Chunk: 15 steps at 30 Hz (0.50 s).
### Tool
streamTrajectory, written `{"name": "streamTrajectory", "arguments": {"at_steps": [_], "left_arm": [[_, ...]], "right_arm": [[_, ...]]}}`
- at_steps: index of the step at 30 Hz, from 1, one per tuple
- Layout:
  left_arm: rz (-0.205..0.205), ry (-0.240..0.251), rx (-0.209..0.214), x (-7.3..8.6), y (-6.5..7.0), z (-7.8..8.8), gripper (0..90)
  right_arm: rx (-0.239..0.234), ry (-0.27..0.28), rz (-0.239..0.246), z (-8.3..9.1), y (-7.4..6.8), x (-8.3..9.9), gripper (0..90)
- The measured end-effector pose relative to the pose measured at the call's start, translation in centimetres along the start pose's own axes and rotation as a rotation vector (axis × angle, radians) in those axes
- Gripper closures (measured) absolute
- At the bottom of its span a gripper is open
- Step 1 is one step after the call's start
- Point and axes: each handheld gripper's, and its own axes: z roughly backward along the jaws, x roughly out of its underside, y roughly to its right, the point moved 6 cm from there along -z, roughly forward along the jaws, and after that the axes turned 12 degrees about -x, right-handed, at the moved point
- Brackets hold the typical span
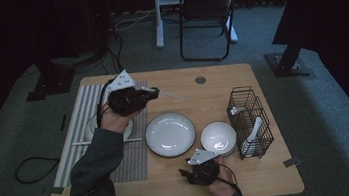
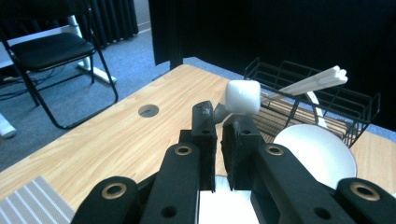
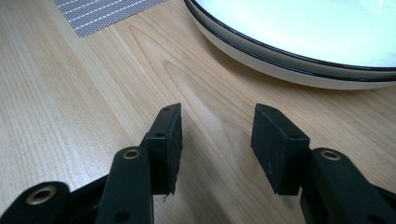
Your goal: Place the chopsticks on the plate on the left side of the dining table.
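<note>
My left gripper (image 1: 153, 93) hovers over the back left of the table (image 1: 221, 84), pointing right, shut on a pair of white chopsticks (image 1: 173, 96). In the left gripper view the jaws (image 2: 223, 122) pinch the thick end and the chopsticks (image 2: 317, 80) reach out toward the black wire rack (image 2: 327, 100). My right gripper (image 1: 197, 173) rests low near the table's front edge, open, nothing between its jaws (image 3: 217, 137). Just beyond it lies the black-rimmed white plate (image 3: 299, 42).
The plate (image 1: 170, 133) sits mid-table with a white bowl (image 1: 218, 138) to its right. The wire rack (image 1: 249, 119) at the right holds a white spoon (image 1: 252, 136). A striped mat (image 1: 84, 114) with a small dish (image 1: 93, 128) lies left. A chair (image 1: 205, 13) stands behind.
</note>
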Motion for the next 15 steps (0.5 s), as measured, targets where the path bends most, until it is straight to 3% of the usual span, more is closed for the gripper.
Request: {"name": "streamTrajectory", "arguments": {"at_steps": [15], "left_arm": [[-0.019, -0.019, -0.040, 1.8, 0.1, 1.2, 85.0]], "right_arm": [[0.000, 0.000, 0.001, 0.0, 0.1, 0.0, 52.1]]}}
